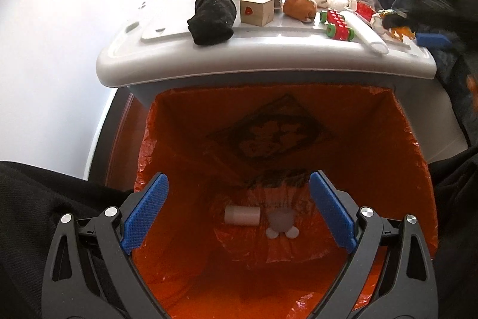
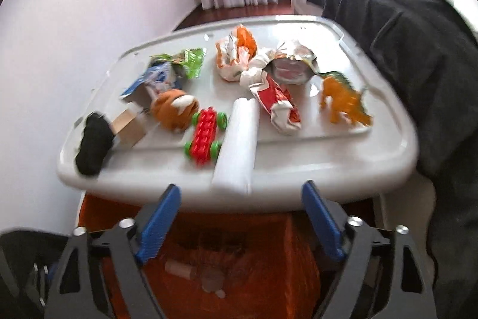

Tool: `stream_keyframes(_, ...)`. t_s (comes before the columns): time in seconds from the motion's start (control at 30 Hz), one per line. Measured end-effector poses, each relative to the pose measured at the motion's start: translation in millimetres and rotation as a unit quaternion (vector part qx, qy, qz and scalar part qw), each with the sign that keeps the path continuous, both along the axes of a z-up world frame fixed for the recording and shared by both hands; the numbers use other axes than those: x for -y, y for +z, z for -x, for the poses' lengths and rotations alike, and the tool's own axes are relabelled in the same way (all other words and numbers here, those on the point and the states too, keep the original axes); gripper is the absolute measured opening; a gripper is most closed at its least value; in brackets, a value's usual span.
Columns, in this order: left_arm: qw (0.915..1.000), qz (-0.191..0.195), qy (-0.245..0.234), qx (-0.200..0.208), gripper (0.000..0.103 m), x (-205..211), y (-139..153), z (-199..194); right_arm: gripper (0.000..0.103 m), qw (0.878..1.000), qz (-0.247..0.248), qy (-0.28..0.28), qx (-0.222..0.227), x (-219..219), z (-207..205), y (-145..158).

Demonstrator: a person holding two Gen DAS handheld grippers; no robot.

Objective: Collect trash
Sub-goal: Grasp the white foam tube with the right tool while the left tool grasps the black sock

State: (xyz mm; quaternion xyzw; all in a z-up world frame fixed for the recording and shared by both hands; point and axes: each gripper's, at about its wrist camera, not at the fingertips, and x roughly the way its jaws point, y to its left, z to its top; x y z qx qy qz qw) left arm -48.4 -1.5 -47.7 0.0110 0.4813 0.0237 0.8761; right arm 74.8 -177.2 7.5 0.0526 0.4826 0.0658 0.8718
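Observation:
An orange-lined trash bin (image 1: 412,169) stands open below my left gripper (image 1: 239,178), whose jaws are wide apart and empty. At the bag's bottom lie a white cylinder (image 1: 242,216) and a pale round piece (image 1: 280,221). My right gripper (image 2: 241,187) is open and empty too, hovering at the near edge of the white lid (image 2: 328,157). On that lid lie crumpled wrappers: a red-and-white one (image 2: 277,103), an orange-and-white one (image 2: 236,53), a silver foil bag (image 2: 291,65), a green one (image 2: 191,60) and a blue-and-white carton (image 2: 158,79).
Among the wrappers sit a white roll (image 2: 239,139), a red toy car (image 2: 206,133), an orange dinosaur (image 2: 343,100), a brown plush (image 2: 174,109), a wooden block (image 2: 130,124) and a black sock (image 2: 94,144). Dark cloth (image 2: 403,35) hangs at the right, a white wall at the left.

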Motion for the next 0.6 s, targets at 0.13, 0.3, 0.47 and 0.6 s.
stream_keyframes(0.13,1.0,0.004,-0.001,0.002,0.092,-1.7,0.5,-1.4,0.067,0.997,-0.041,-0.035,-0.06,8.5,-48.2,-17.6)
stream_keyframes(0.3,0.9996,0.002,-0.004,0.027,0.092,-1.4,9.4,1.6,0.065,0.992,-0.043,-0.068,-0.095,4.1,-82.6,-26.0)
stream_keyframes(0.47,0.9993,-0.008,-0.014,0.035,0.092,-0.3,13.3,3.9,0.057,0.988,0.042,-0.072,-0.132,-24.0,-101.7,-38.4)
stream_keyframes(0.6,0.9992,-0.005,-0.011,0.039,0.092,-5.0,16.0,6.5,0.049,0.986,0.092,-0.072,-0.12,-40.9,-97.7,-38.0)
